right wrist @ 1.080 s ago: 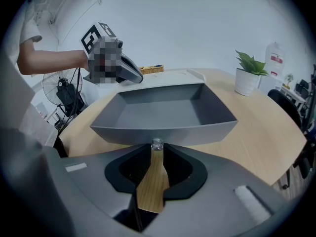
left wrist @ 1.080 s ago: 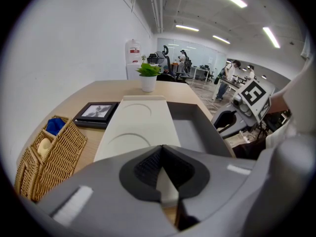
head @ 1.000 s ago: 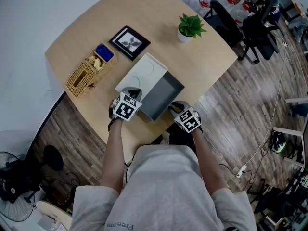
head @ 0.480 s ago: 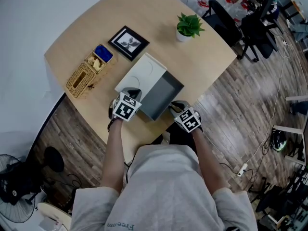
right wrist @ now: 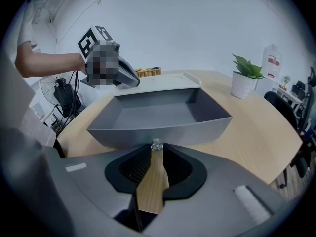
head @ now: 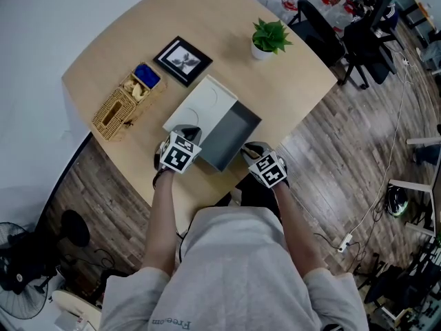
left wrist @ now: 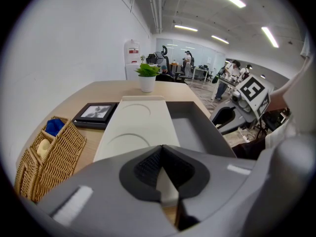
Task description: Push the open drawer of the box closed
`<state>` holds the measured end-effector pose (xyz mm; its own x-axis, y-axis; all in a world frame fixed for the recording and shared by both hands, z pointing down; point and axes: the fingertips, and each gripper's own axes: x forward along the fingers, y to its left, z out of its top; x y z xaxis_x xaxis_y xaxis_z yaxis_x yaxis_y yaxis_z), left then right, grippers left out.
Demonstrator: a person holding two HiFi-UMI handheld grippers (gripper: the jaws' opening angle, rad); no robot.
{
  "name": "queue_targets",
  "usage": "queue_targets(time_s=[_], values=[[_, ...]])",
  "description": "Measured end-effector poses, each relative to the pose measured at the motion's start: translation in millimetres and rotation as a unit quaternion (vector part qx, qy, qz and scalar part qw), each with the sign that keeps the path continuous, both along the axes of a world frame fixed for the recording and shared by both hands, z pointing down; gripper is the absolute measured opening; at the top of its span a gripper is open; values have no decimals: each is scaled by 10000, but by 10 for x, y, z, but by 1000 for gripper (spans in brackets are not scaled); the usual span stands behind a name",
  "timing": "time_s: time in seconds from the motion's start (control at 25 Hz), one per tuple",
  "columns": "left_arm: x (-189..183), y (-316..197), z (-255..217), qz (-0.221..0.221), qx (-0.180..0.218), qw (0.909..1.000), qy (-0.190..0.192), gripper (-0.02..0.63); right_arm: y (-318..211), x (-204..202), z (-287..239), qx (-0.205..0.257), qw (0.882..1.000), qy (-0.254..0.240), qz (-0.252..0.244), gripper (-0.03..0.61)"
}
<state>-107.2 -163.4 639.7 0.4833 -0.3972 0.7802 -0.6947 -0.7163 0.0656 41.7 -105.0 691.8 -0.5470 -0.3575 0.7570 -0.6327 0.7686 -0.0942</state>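
Note:
A flat white box [head: 195,107] lies on the wooden table [head: 207,19], with its grey drawer [head: 231,135] pulled out toward me and empty. My left gripper [head: 189,132] is shut and sits at the box's near left corner; in the left gripper view its tips [left wrist: 160,149] meet in front of the white lid [left wrist: 136,127]. My right gripper [head: 252,149] is at the drawer's front face [right wrist: 158,132]. Its tips [right wrist: 157,151] close on either side of the small clear knob [right wrist: 157,144].
A wicker basket [head: 122,103] with blue and yellow items stands left of the box. A framed picture [head: 183,59] lies behind the box, and a potted plant [head: 271,38] stands at the back right. Office chairs [head: 331,33] stand beyond the table's rounded edge.

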Motion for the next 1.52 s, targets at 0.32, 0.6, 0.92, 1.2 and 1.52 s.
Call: queue_targets(time_s=[0.32, 0.6, 0.92, 1.2, 1.52], values=[[10, -4, 8, -3, 12, 10000, 0, 52, -50, -13, -45, -1, 10000, 34, 10, 77], [4, -4, 5, -3, 12, 10000, 10, 52, -69, -60, -37, -17, 10000, -32, 25, 77], [6, 2, -6, 9, 45, 10000, 39, 52, -88, -102, -41, -8, 10000, -24, 13, 77], [12, 7, -10, 31, 34, 10000, 18, 52, -114, -138, -67, -7, 10000, -51, 0, 77], [16, 18, -15, 56, 42, 10000, 16, 52, -121, -181, -83, -13, 10000, -68, -34, 77]])
